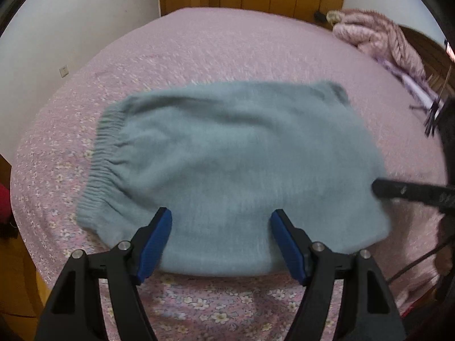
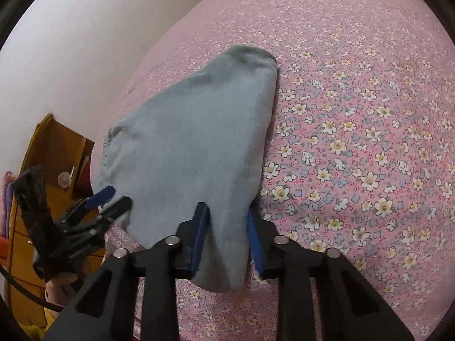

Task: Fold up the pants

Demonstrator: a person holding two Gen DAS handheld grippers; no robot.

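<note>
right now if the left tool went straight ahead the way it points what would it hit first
The folded blue pants: the open left tool already straddles their near edge, so it would likely run into that fabric first, though its height above it is unclear.

pink floral bedsheet [image 2: 355, 142], pink knitted blanket [image 1: 378, 37], wooden cabinet [image 2: 42, 156], white wall [image 2: 85, 42]

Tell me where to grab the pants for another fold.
Probably the elastic waistband end of the pants, coming in from that side: it's a thick, gathered edge lying flat on the bed, easy to slide fingers under.
</note>
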